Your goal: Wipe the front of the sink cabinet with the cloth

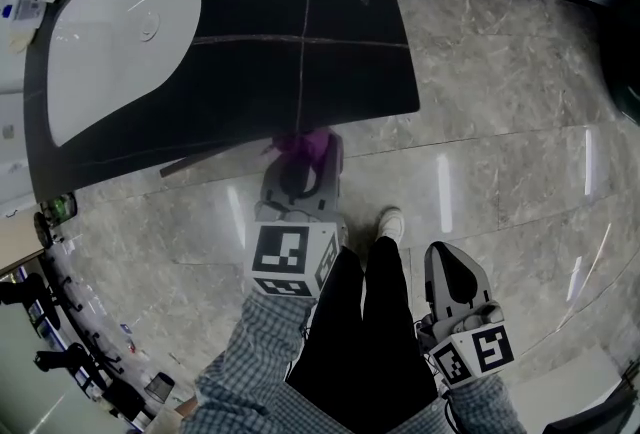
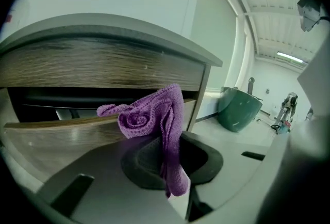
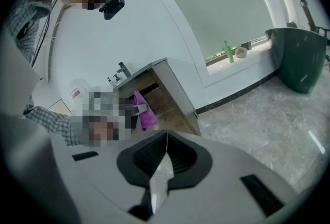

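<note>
One thin fold of purple cloth [image 2: 149,114] sits clamped in the left tool [image 2: 167,158] at the cabinet front [image 2: 103,70]; hard rubbing might tug it free. Meanwhile the right tool [image 3: 166,158] is closed, empty.

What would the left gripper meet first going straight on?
Likely the wood-grain front of the sink cabinet, touched first by the purple knitted cloth clamped in the left gripper; depth is unclear.

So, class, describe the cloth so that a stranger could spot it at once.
Find the wood-fronted sink cabinet. Close before it, the left gripper is shut on the cloth. It is the only purple thing there: soft, knitted and bunched.
</note>
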`<state>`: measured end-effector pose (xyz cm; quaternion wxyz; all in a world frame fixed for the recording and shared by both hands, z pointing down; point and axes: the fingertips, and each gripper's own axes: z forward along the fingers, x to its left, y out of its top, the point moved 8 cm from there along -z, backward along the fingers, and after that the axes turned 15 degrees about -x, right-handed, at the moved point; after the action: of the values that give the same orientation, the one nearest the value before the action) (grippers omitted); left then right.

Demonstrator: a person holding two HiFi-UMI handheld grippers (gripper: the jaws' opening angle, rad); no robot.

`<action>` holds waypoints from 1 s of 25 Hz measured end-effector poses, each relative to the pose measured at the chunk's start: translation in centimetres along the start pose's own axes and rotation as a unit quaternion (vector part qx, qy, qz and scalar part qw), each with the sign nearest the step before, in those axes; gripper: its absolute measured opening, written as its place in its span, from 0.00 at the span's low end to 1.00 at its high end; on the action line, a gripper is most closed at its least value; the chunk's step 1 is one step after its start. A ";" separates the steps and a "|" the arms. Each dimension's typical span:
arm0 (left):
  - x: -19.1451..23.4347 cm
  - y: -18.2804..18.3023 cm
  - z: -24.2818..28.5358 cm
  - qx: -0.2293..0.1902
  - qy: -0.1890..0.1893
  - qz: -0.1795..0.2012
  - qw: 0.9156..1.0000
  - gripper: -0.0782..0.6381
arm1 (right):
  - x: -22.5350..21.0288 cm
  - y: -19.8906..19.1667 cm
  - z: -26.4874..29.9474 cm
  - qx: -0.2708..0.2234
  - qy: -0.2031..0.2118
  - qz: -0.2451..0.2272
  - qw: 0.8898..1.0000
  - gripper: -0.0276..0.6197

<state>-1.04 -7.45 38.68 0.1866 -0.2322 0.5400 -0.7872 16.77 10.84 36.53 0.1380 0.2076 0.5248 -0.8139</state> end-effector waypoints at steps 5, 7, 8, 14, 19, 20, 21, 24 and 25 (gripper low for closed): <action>-1.6 -0.8 1.7 0.005 -0.019 0.001 1.000 0.18 | -1.1 -0.2 -0.6 -0.002 -0.013 0.007 1.000 0.07; -2.2 -1.1 2.4 0.008 -0.029 0.006 1.000 0.18 | -1.6 -0.2 -0.8 -0.002 -0.016 0.008 1.000 0.07; -2.5 -1.2 2.8 0.010 -0.036 0.010 0.999 0.18 | -1.8 -0.2 -0.9 -0.003 -0.018 0.008 1.000 0.07; -4.0 -2.2 4.3 0.017 -0.057 0.019 0.998 0.18 | -3.3 -0.2 -1.8 -0.008 -0.033 0.013 0.999 0.07; -5.6 -3.1 6.1 0.018 -0.072 0.011 0.997 0.18 | -4.7 -0.6 -2.3 -0.006 -0.048 0.016 0.999 0.07; -6.1 -3.3 6.4 0.018 -0.080 0.010 0.997 0.18 | -5.0 -0.7 -2.4 -0.006 -0.050 0.016 0.999 0.07; -6.8 -3.4 6.7 0.017 -0.089 0.011 0.996 0.18 | -5.3 -0.7 -2.6 -0.006 -0.053 0.016 0.998 0.07; -8.6 -3.6 7.4 0.016 -0.120 0.012 0.993 0.18 | -6.0 -0.9 -2.9 -0.006 -0.063 0.018 0.998 0.07; -9.2 -3.7 7.5 0.018 -0.129 0.011 0.991 0.18 | -6.1 -0.9 -3.0 -0.005 -0.066 0.019 0.998 0.07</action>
<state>10.62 -6.92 42.97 0.2675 -0.3229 0.4999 -0.7578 22.33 14.03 39.12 0.1887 0.1627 0.5149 -0.8203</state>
